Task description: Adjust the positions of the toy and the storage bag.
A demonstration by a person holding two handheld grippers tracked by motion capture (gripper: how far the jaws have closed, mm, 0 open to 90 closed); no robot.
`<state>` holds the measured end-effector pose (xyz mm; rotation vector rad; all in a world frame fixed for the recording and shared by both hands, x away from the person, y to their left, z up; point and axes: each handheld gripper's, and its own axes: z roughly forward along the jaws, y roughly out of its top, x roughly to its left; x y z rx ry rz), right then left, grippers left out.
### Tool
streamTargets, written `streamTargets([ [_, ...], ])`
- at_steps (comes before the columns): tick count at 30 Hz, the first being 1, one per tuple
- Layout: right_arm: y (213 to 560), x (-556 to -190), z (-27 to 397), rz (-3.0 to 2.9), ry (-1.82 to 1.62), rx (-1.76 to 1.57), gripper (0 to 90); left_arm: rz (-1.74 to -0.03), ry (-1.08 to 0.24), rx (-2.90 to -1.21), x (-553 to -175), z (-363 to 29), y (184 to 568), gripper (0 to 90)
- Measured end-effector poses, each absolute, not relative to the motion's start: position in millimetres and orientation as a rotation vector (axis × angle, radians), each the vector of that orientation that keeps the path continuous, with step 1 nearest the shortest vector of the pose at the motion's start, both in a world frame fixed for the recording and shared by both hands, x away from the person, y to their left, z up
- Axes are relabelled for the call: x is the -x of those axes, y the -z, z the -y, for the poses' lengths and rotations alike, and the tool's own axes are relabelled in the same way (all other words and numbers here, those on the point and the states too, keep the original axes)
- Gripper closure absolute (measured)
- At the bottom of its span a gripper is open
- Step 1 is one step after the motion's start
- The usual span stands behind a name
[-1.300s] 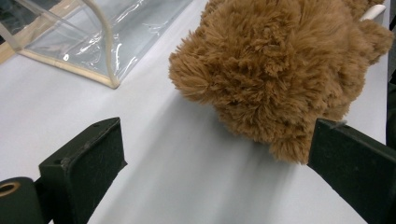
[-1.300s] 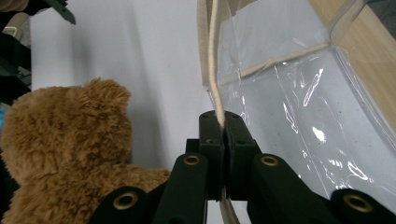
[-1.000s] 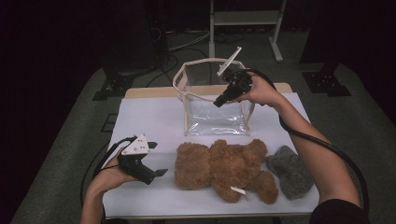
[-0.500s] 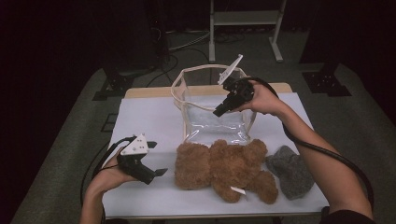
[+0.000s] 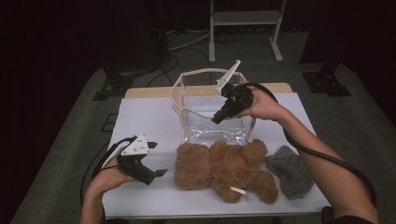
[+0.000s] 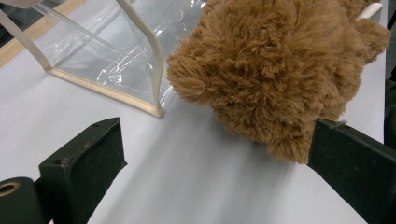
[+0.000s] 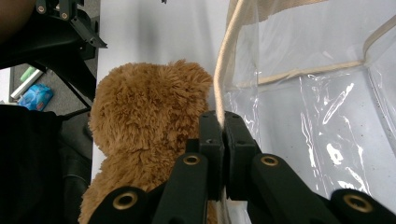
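Item one, the clear plastic bag (image 5: 212,112) with cream trim, is standing open on the white table cover (image 5: 149,116) and is serving as the landmark for the rest. Its near rim (image 7: 223,70) is being pinched by the right gripper (image 5: 218,117), whose two black jaws are pressing together on the cream edging, as the right gripper view is showing; the right hand (image 5: 261,105) is holding that tool above the bag's near right side. Item two, the brown teddy bear (image 5: 224,169), is lying flat on the cover just in front of the bag, its fur nearly touching the bag's lower front edge. Item three, a grey woolly piece (image 5: 289,170), is lying in front of the bag and to its right, just beside the bear. Item four, the left gripper (image 5: 161,172), is resting in the left hand (image 5: 105,179) in front of the bag and to its left, near the bear's end; its jaws are standing spread wide with nothing between them, the bear's fur (image 6: 280,74) and the bag's corner (image 6: 156,109) lying just beyond their tips.
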<state>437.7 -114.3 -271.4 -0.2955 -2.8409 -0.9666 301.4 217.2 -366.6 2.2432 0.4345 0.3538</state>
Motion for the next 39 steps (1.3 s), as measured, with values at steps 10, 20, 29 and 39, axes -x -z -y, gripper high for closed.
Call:
streamTargets([
  [10,268,-440,122,2.819,1.044,0.347,77.8,-0.431,-0.358,-2.247,-301,-218,366,3.0],
  [20,242,-427,141,2.794,1.189,0.361,49.5,-0.424,-0.358,-2.252,-301,-217,366,3.0],
  [29,231,-395,144,2.816,1.221,0.264,37.4,-0.435,-0.361,-2.247,-301,-219,366,3.0],
  [39,249,-359,134,2.868,1.12,0.133,30.0,-0.44,-0.367,-2.248,-301,-221,366,3.0],
])
